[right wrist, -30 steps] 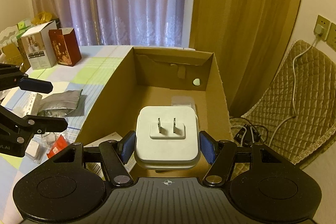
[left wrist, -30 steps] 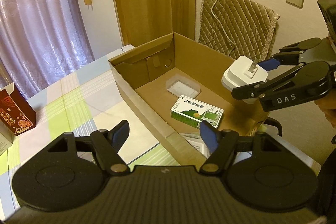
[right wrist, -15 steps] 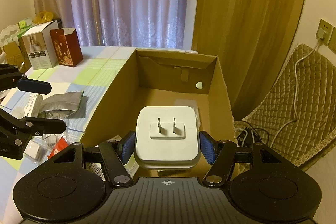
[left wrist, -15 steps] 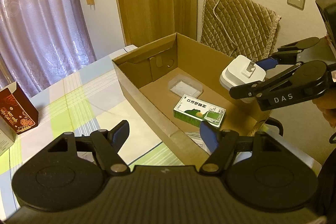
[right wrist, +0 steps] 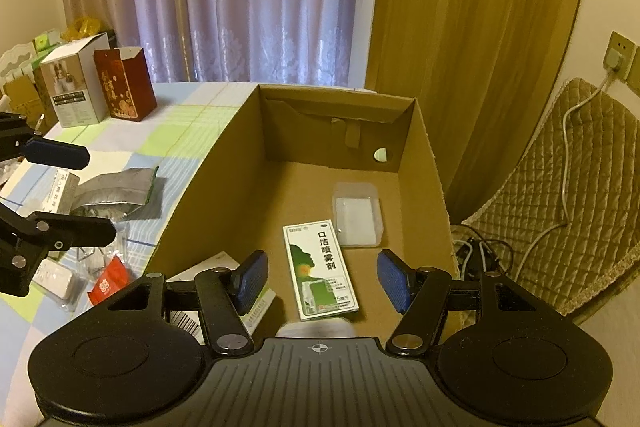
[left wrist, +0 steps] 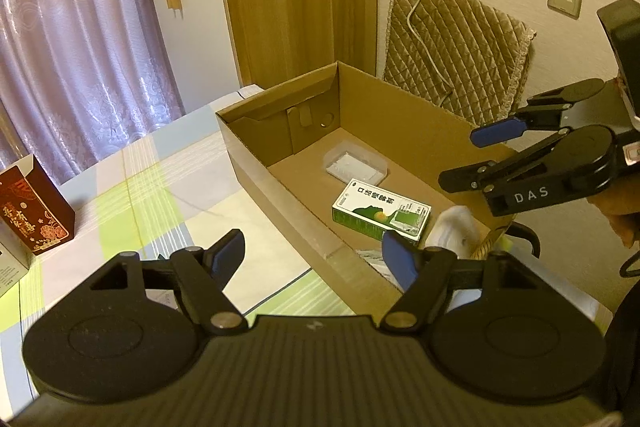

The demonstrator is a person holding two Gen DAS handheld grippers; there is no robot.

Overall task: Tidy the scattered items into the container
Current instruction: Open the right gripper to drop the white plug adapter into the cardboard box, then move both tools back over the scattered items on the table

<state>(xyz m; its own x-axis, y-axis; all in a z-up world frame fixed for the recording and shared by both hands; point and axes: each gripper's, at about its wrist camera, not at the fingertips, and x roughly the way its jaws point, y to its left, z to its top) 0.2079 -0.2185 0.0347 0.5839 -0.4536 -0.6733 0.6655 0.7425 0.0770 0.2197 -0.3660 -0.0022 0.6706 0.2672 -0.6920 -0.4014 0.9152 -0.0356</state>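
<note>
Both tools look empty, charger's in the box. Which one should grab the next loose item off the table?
Left, probably. The left tool is open and hangs right over the foil pouch and small packets on the table. The right tool is open too, but sits over the box.

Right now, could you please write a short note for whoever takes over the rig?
Left tongs: open, empty, over the table.
Right tongs: open, empty, over the cardboard box.
Done, in the box: green spray carton, clear case, white adapter (blurred).
Left to do: foil pouch and red packet, among others, lie on the table beside the box.
</note>
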